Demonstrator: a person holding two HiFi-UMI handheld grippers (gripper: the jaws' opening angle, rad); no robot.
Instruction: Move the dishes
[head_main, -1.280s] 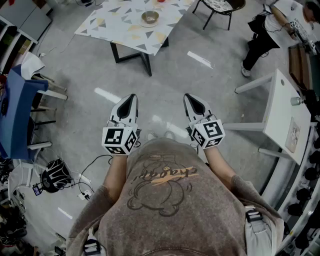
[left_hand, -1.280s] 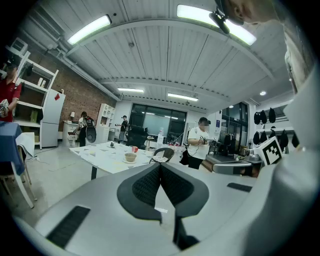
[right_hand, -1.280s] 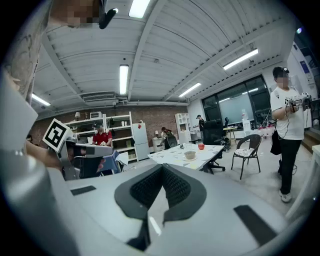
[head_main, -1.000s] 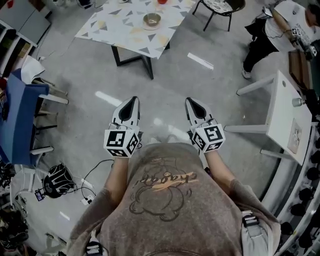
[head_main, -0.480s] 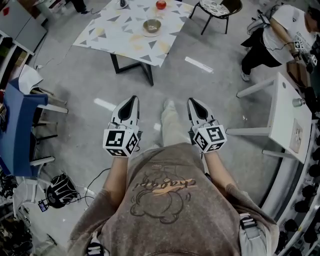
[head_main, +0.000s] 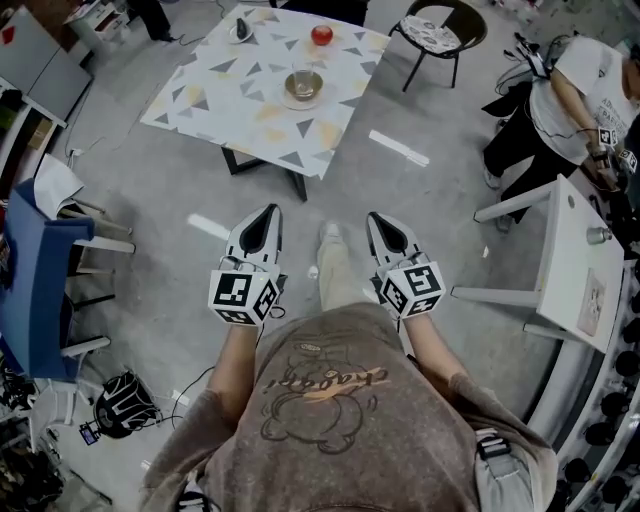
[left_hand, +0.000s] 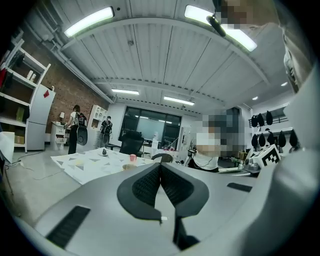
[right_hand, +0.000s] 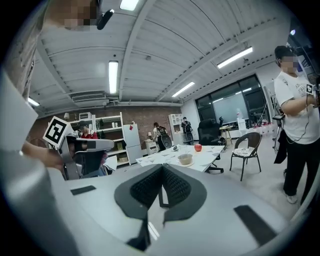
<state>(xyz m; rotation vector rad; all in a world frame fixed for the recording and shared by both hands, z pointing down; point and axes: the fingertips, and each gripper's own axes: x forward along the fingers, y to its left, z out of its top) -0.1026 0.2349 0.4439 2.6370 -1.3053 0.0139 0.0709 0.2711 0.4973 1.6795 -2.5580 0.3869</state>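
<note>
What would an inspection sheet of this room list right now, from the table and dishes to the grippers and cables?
Surface: triangle-patterned table, across open floor from the grippers.
Job's things: bowl on that table, untouched.
Clutter: red apple and small dark object on the same table.
Grippers: left gripper and right gripper both shut, holding nothing.
Cables: dark bundle of cables on the floor, at the person's left.
Surroundings: black chair, white side table, blue chair, bystander.
</note>
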